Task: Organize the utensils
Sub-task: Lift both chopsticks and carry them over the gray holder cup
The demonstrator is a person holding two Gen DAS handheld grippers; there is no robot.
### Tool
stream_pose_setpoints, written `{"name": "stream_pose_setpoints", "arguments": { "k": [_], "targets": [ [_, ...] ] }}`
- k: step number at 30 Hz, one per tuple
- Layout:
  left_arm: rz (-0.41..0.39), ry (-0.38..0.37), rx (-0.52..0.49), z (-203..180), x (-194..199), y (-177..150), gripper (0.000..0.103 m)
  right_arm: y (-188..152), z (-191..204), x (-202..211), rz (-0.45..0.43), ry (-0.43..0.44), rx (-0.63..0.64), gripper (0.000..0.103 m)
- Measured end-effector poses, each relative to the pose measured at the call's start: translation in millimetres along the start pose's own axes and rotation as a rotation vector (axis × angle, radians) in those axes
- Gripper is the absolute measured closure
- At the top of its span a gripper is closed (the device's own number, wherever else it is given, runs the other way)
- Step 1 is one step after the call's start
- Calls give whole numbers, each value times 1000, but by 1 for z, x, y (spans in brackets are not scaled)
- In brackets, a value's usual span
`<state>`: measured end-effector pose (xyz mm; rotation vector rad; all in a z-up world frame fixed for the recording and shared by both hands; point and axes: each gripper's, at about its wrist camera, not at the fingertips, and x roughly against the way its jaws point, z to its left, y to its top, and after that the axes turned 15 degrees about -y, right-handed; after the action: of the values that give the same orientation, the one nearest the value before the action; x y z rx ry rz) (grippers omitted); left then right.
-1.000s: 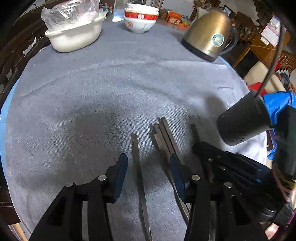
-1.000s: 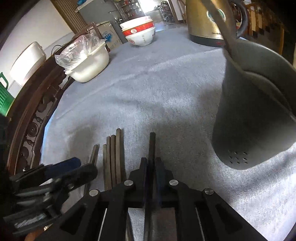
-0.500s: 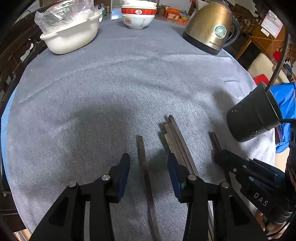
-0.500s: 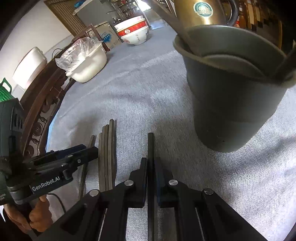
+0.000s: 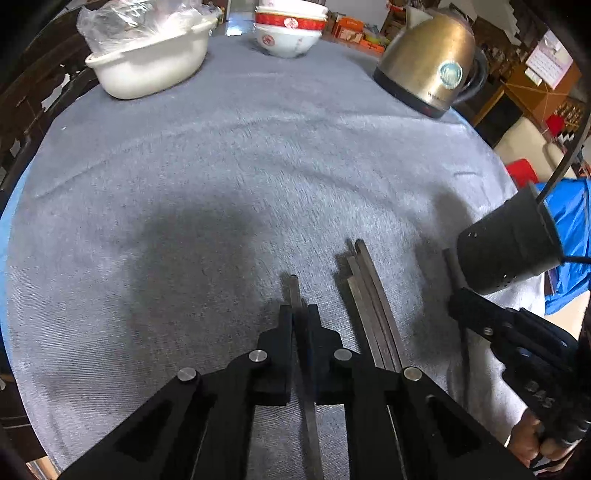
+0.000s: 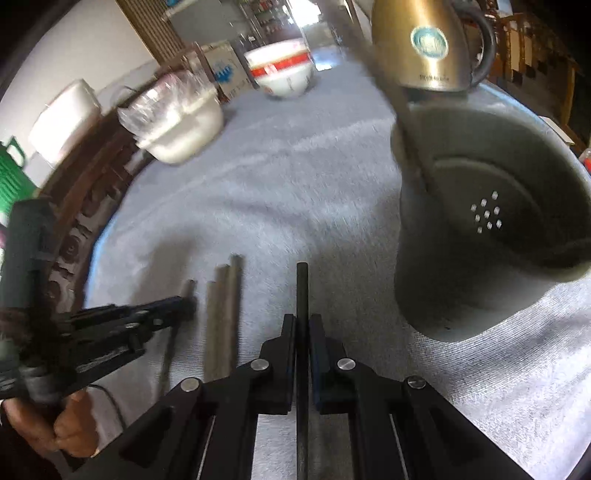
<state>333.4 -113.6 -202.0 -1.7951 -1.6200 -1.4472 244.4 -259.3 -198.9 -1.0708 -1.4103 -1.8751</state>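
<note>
The left gripper (image 5: 300, 314) has its jaws pressed together on a single chopstick (image 5: 294, 291), whose tip pokes out just beyond the pads while the rest runs back between the arms; it looks to be at or only just off the grey tablecloth (image 5: 221, 177). The right gripper (image 6: 303, 325) is likewise pinched on a dark chopstick (image 6: 302, 288), held close beside the dark utensil holder (image 6: 491, 236), whose mouth tips toward that camera and shows the drain holes in its bottom. One long handle (image 6: 384, 85) already stands in the holder, so judging from that the sorting has begun but is far from finished. Between the two held sticks a small bundle of chopsticks (image 5: 369, 306) lies side by side on the cloth, untouched, and it will need collecting after these two. So each hand has one stick secured and neither stick is in the holder yet; the dropping-in is the step now in hand, with the right one nearest to it. A white tub (image 5: 147, 70) with a plastic bag, stacked red-and-white bowls (image 5: 288, 33) and a brass-coloured kettle (image 5: 428, 62) sit at the far edge of the table, well apart from the work and seemingly not part of it.
</note>
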Motion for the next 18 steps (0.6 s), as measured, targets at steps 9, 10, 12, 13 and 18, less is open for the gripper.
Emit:
{"name": "stream_pose_setpoints", "arguments": {
  "k": [9, 10, 12, 13, 18],
  "targets": [
    [-165, -16, -81, -37, 75, 0, 97, 5, -14, 83, -238, 97, -27, 96],
    [-189, -13, -105, -46, 87, -2, 97, 6, -18, 96, -275, 108, -39, 96],
    [-230, -15, -143, -60, 107, -4, 97, 8, -26, 123, -355, 124, -69, 96],
    [-249, -15, -158, -67, 116, -5, 97, 8, -27, 134, -386, 128, -81, 96],
    [-362, -29, -217, -104, 163, -6, 97, 13, -47, 196, -573, 153, -157, 96]
  ]
}}
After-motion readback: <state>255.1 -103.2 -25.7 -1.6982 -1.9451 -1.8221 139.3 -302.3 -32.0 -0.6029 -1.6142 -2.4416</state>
